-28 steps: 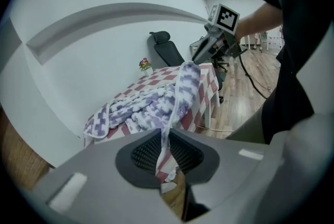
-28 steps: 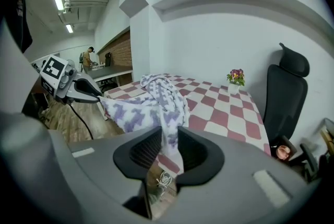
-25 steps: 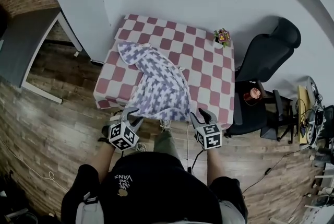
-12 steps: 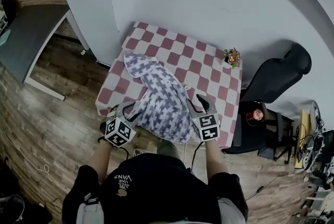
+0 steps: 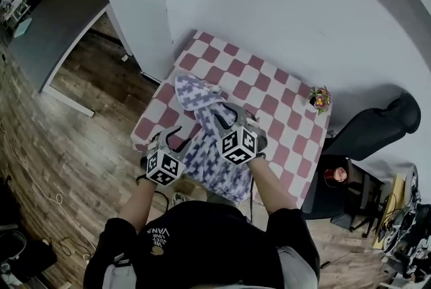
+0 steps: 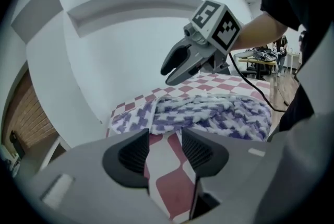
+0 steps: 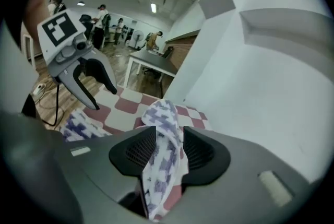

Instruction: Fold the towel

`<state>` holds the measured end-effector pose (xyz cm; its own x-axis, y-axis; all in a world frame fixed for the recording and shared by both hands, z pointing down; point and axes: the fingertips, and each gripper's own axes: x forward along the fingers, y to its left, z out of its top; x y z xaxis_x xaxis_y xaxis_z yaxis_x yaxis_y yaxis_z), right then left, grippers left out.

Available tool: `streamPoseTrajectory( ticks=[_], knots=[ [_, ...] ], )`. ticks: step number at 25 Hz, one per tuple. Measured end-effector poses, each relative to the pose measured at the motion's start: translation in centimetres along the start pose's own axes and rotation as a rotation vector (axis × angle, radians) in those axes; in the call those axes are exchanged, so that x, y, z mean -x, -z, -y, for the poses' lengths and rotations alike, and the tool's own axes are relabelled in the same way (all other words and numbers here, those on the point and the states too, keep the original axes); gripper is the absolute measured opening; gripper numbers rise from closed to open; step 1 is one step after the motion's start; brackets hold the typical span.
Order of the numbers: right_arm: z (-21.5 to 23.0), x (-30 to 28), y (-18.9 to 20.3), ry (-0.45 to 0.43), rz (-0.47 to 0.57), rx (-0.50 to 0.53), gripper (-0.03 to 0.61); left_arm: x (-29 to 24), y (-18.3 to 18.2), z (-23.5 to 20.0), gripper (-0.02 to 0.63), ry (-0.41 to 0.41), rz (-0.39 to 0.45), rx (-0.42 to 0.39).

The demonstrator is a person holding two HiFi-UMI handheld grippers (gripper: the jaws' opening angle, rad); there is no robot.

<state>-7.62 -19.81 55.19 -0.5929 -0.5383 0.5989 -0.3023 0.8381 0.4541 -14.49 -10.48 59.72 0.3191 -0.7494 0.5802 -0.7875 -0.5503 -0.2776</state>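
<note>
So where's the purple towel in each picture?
Head view: the towel lies mid-picture, on the table.
Left gripper view: the towel stretches across the middle, lying bunched on the table.
Right gripper view: the towel is at bottom middle, pinched in the right tool.
Shared landmark: the red-and-white checked tablecloth shows in all three.

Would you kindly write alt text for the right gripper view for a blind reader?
The right gripper is shut on a fold of the purple towel. Beyond it, the left gripper, just opened and empty, hangs above the checked table.
</note>
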Motion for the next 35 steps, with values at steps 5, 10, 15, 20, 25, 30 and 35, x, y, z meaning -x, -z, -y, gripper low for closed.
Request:
streamPoseTrajectory(
  ticks=[5, 10, 15, 20, 25, 30, 35],
  knots=[
    [-3.1, -5.5, 0.2, -0.086, -0.054, 0.270, 0.155, -0.9, 1.5, 0.6, 0.169, -0.003, -0.039, 0.059],
    [-4.3, -9.4, 1.3, -0.102, -0.105, 0.539, 0.155, -1.0, 3.4, 1.3, 0.167, -0.006, -0.087, 0.109],
    [-4.2, -11.5, 2.3, -0.131, -0.135, 0.581, 0.127, -0.7, 4.6, 1.8, 0.167, -0.004, -0.125, 0.144],
    [-0.9, -11.1, 1.1, -0.131, -0.048, 0.293, 0.032, -0.9, 4.7, 1.4, 0.167, -0.010, -0.139, 0.164],
    [6.4, -8.9, 1.9, -0.082, 0.046, -0.158, 0.027, -1.9, 3.8, 1.9, 0.167, 0.014, -0.136, 0.161],
    [15.2, -5.6, 7.8, 0.037, 0.082, -0.572, 0.026, -3.5, 2.3, 2.8, 0.167, 0.043, -0.124, 0.142],
    [20.8, -1.4, 17.2, 0.202, -0.010, -0.757, 0.025, -4.8, 1.2, 3.7, 0.167, 0.077, -0.127, 0.128]
  ],
)
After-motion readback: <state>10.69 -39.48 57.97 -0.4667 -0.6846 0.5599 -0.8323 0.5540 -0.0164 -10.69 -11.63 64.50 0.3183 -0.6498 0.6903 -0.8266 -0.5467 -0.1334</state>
